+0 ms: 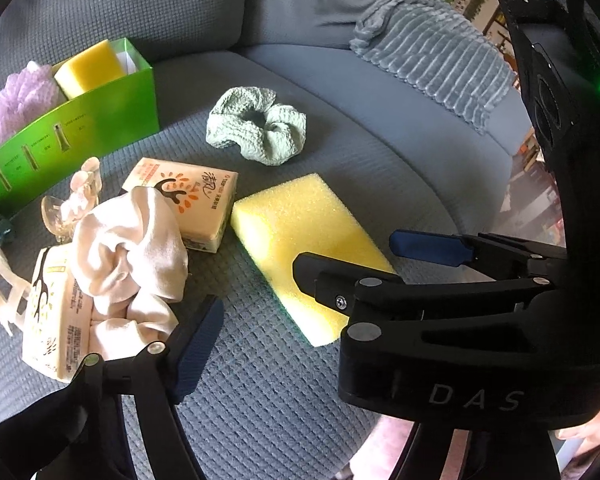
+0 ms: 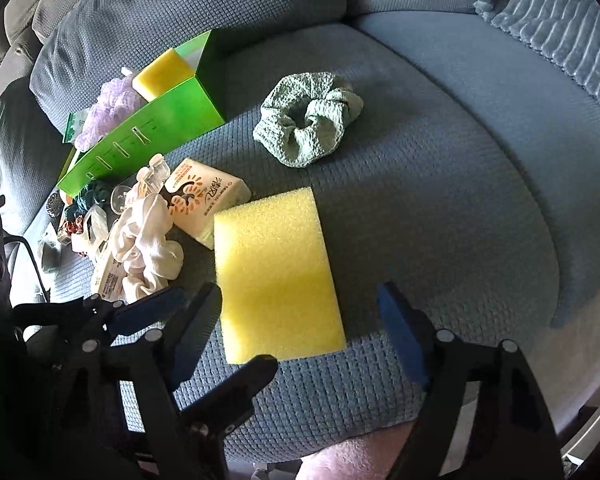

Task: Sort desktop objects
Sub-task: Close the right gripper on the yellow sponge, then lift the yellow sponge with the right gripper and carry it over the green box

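The yellow rectangular foam sponge [image 1: 300, 240] lies on the grey sofa cushion [image 1: 380, 152]; the left gripper [image 1: 252, 304] stands part open at its near corner. In the right wrist view, the right gripper [image 2: 300, 324] straddles the sponge, fingers apart, not pressing it.

Sponge [image 2: 274, 276] lies on sofa seat [image 2: 440, 208], scrunchie [image 2: 306, 118] behind it
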### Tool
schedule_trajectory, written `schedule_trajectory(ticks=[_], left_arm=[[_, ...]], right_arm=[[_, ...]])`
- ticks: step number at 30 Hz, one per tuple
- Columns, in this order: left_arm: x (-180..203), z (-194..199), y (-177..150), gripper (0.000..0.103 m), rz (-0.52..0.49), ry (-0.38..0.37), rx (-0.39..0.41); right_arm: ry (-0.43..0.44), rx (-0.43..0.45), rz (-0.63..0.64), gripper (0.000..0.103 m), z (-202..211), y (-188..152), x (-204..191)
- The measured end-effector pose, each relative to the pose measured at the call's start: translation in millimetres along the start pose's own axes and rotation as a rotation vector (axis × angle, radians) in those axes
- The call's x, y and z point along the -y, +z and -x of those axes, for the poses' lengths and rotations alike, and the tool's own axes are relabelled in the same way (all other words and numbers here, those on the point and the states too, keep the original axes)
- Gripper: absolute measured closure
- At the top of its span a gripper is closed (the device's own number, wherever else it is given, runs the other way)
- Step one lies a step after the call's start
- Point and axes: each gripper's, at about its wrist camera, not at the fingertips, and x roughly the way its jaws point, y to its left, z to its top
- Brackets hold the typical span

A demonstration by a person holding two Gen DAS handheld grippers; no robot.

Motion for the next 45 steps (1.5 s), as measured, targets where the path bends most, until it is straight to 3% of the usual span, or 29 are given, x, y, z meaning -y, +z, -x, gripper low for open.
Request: schedule_trajectory(ticks=[9, 11, 15, 22, 27, 35, 45], left_arm=[[-1, -4, 1, 0.045, 0.02, -0.032, 0.004], [0, -3, 2, 0.05, 0.021, -0.04, 0.005], [3, -4, 4, 0.056, 0.021, -0.056, 0.014], [7, -4, 2, 0.056, 0.026, -0.063, 0.019], [9, -2, 1, 0.057, 0.03, -0.065, 0.023], [8, -1, 5, 0.058, 0.015, -0.054, 0.03], [10, 17, 11, 0.058, -0.008, -0.039, 0.08]], right_arm=[[0.03, -0.012, -0.002, 0.036, -5, 1, -2], [0.049, -0.018, -0.005, 0.044, -6, 1, -2], [0.06, -0.019, -0.012, 0.046, -5, 0, -2], [0.098, -0.029, -0.047, 0.055, -6, 1, 7], [0.077, -0.015, -0.024, 0.061, -5, 0, 2], [0.086, 0.012, -0.01, 0.077, 2, 1, 4], [0.107, 0.05, 0.003, 0.077, 21, 5, -2]])
